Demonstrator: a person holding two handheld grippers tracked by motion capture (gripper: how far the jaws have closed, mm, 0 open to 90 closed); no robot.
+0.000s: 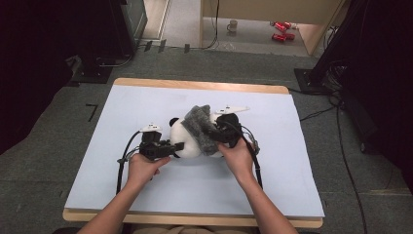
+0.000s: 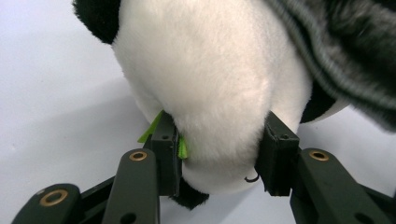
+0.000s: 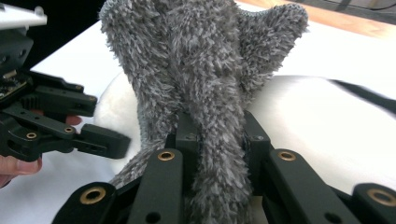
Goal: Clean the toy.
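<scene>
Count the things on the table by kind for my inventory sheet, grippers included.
Panda plush: 1
Grey fuzzy cloth: 1
Hand-held grippers: 2, the left hand-held gripper and the right hand-held gripper
Total: 4

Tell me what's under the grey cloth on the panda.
The grey cloth drapes over the panda, covering its white middle. The right gripper pinches a fold of it; the left gripper clamps the white body. Whatever lies beneath the cloth is hidden.
</scene>
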